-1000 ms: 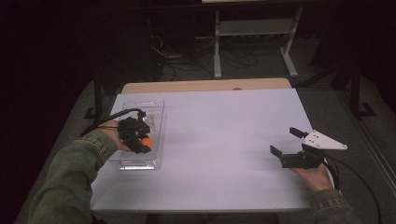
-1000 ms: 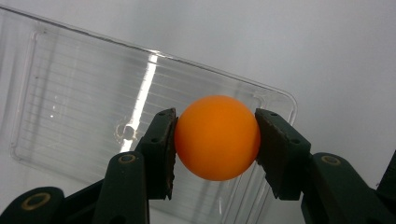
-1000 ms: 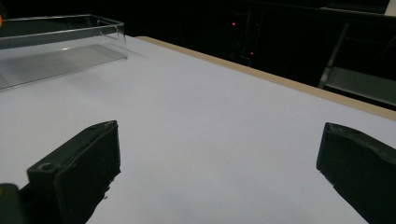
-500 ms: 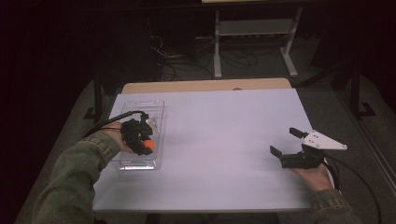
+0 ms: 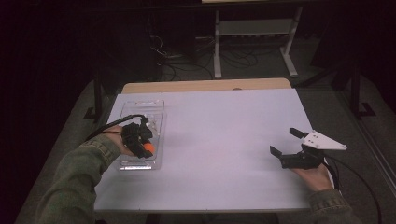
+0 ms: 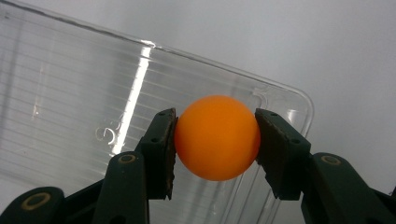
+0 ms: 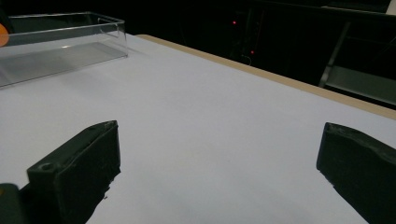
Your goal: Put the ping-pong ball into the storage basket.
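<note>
Near the left edge of the desk (image 5: pixel 219 140): clear tray (image 5: pixel 140 133) with the left gripper (image 5: pixel 145 145) over its near half.
Tool state, left: jaws narrow, closed on the orange ball (image 6: pixel 217 137), one pad pressing each side.
Ball place: above the tray floor, close to a rounded tray corner; touching the floor or lifted, cannot tell.
Ball direction: round, so no long axis and no pointing side.
Tray axis: long side along the left desk edge, from near to far.
Hidden or unclear: most of the ball covered by the gripper body from the high view, just an orange spot (image 5: pixel 148 147) showing; tray walls faint against the white top; tray cut off at the left border in the right gripper view (image 7: pixel 60 44).
Left arm pose: green sleeve (image 5: pixel 74 182) coming from the near left corner, hand (image 5: pixel 119 142) at the tray's left wall, gripper aimed down and to the right.
Tool state, right: right gripper (image 5: pixel 286 143) wide, holding nothing.
Right hand pose: hand (image 5: pixel 314 173) resting near the right near corner, jaws aimed left across the bare top, well apart from the tray.
</note>
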A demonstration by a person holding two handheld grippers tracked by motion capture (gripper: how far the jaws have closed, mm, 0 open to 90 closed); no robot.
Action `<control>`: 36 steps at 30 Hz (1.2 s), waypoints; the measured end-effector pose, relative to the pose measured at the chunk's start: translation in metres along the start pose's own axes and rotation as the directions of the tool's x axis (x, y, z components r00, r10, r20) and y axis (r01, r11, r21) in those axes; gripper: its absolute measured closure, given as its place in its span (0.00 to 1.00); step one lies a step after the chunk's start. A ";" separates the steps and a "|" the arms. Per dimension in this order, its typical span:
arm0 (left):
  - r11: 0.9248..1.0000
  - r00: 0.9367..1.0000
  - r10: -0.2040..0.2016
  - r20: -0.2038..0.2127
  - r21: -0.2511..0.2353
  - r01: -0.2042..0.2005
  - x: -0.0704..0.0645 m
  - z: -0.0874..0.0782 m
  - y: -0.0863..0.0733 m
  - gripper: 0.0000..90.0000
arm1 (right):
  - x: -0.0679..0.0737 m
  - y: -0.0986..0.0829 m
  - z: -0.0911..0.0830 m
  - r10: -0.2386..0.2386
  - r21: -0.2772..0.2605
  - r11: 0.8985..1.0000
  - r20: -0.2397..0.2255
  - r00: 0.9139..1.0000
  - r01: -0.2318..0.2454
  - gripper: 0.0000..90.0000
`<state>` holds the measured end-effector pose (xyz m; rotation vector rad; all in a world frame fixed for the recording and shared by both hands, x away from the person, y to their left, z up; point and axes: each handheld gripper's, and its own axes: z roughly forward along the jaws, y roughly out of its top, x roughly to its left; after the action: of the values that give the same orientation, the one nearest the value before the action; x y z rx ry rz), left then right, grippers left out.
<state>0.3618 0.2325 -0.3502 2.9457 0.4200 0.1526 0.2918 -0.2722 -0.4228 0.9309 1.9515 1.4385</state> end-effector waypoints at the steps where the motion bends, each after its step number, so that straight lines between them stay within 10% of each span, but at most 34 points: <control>1: 1.000 1.000 0.002 -0.004 0.000 -0.002 0.000 0.001 0.000 0.56 | 0.000 0.000 0.000 0.000 0.000 1.000 -0.001 1.000 0.000 0.00; 36: 1.000 1.000 -0.010 0.007 0.026 0.010 0.005 0.028 -0.002 0.55 | -0.001 0.000 -0.002 -0.003 -0.005 1.000 0.002 1.000 0.003 0.00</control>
<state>0.3697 0.2322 -0.3778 2.9683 0.4383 0.1357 0.2907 -0.2740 -0.4221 0.9268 1.9461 1.4391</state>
